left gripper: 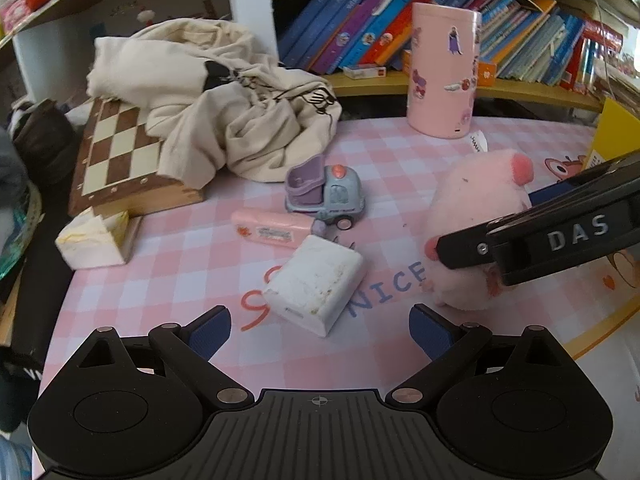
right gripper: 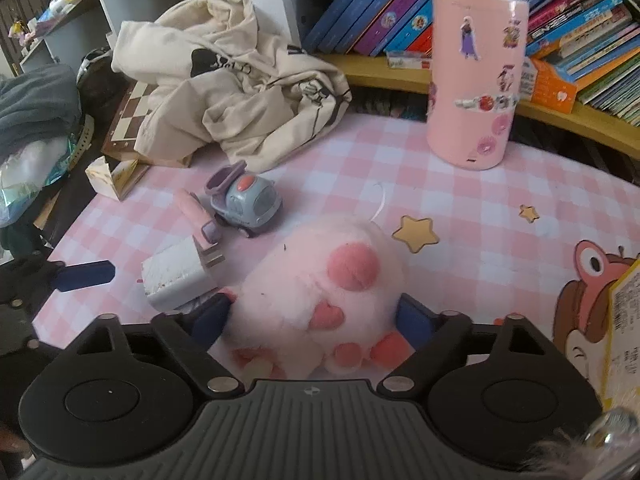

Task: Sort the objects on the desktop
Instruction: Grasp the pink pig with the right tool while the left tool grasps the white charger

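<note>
Between the right tongs, spread wide around it, sits a pink plush toy on the checked surface. Left tongs gape empty just before a white charger; beyond lie a toy truck and pink canister.

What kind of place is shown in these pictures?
Probably a child's study desk at home: a shelf of children's books, a pink checked desk mat, and toys such as a toy truck and a pink plush.
</note>
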Tool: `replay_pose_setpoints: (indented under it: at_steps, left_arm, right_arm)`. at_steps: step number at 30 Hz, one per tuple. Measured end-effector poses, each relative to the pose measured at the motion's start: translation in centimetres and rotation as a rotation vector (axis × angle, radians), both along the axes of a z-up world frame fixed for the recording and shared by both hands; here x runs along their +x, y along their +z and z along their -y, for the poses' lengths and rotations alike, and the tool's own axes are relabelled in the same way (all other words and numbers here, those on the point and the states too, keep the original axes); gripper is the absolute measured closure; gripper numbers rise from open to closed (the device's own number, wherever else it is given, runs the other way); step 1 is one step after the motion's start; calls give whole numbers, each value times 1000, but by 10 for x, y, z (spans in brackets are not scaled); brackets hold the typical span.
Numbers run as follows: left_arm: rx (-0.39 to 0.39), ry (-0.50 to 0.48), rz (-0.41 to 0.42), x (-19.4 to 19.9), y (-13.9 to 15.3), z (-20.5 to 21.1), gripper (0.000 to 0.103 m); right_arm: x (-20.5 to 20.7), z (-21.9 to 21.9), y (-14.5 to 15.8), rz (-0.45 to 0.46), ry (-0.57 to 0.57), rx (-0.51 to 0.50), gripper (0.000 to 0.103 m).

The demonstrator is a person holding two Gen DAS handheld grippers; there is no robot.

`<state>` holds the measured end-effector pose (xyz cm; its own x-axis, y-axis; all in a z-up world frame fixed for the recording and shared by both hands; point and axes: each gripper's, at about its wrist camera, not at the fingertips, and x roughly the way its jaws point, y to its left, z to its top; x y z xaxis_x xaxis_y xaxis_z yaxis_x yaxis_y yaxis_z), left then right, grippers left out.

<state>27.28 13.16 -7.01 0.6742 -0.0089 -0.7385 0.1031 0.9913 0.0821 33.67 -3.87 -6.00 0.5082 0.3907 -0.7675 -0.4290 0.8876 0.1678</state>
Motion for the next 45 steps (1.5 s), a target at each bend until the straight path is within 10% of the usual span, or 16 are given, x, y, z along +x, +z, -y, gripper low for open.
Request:
replay_pose_setpoints:
  at_steps: [45]
  left_arm:
    - [-63,56,-5,33,-23,1,0]
  right_arm:
    - [-11,37,0,-22,-73,17,15]
